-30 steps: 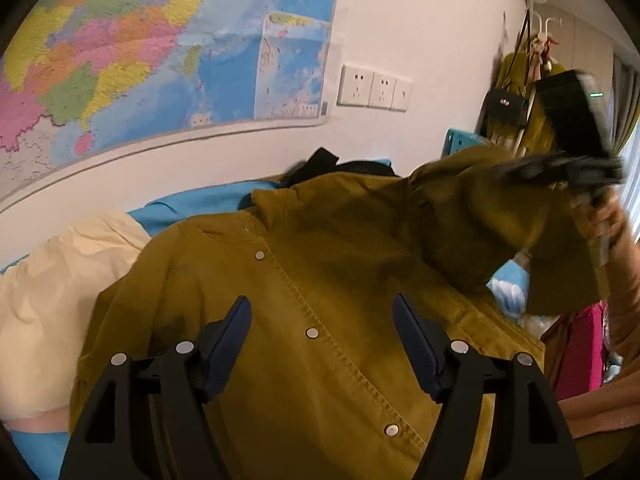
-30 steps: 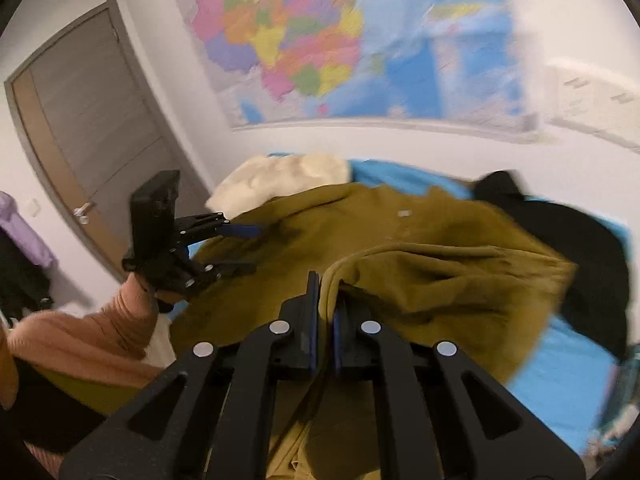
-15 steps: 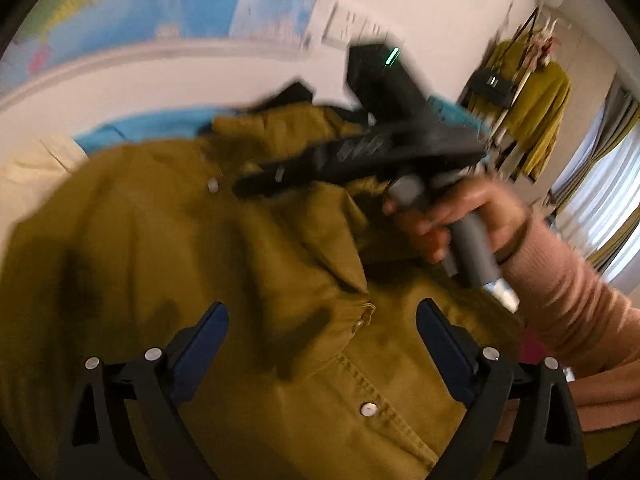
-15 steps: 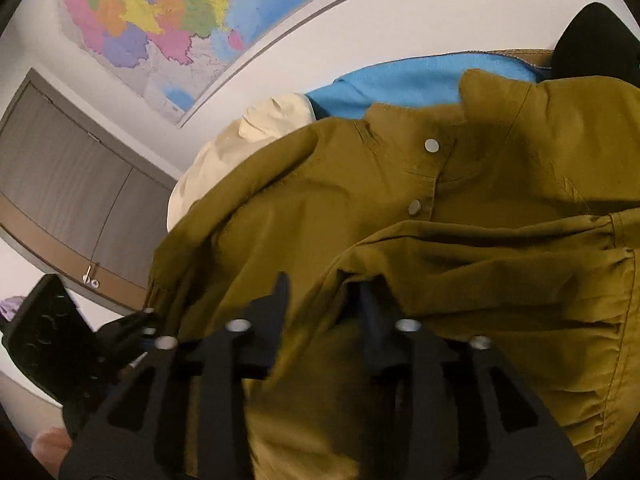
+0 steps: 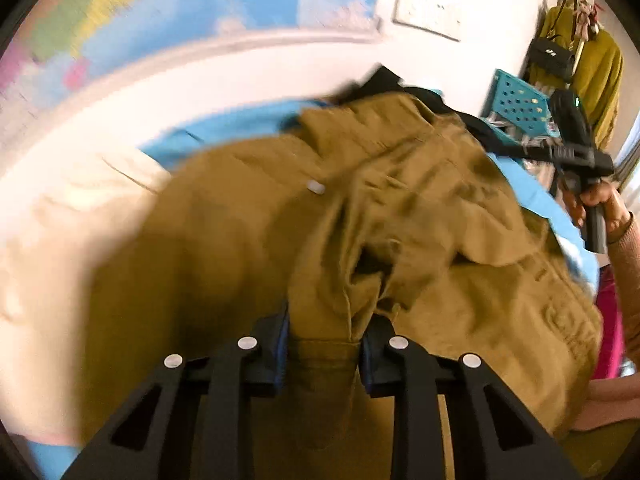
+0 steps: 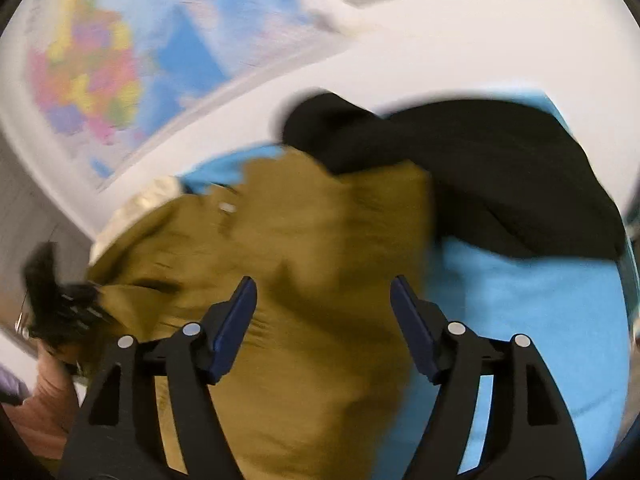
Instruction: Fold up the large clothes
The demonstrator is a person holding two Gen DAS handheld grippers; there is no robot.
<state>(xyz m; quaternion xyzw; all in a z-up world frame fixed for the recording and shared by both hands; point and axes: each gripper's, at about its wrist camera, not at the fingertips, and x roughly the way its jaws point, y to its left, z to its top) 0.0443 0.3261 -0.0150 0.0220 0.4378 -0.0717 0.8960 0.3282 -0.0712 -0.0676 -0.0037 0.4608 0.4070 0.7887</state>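
The left tool (image 5: 323,350) is closing on a bunched fold of the mustard-brown shirt (image 5: 400,240). In the left wrist view the cloth fills the narrow gap between the 2 blue pads (image 5: 280,350), and both pads press against it, so this tool is clenched on the shirt. The fold rises from the pads toward the middle of the garment.

The right tool (image 6: 324,332) is opening. Its 2 fingers (image 6: 234,328) stand well apart above the shirt, and no cloth is pinched between them; the fabric lies beneath the gap, so this tool is released. In the left wrist view the same tool (image 5: 576,156) shows at the right edge, gripped by a hand (image 5: 600,208) in a pink sleeve (image 5: 628,264), off the far side of the shirt.

The shirt lies rumpled on a bed with a light blue sheet (image 6: 540,320). A pale snap button (image 5: 316,187) shows near its collar. A black garment (image 6: 480,180) lies at the far side, touching the shirt's upper edge. A cream pillow (image 5: 60,220) sits to the left of the shirt. A coloured map (image 5: 160,12) hangs on the white wall behind the bed. Both views are blurred.
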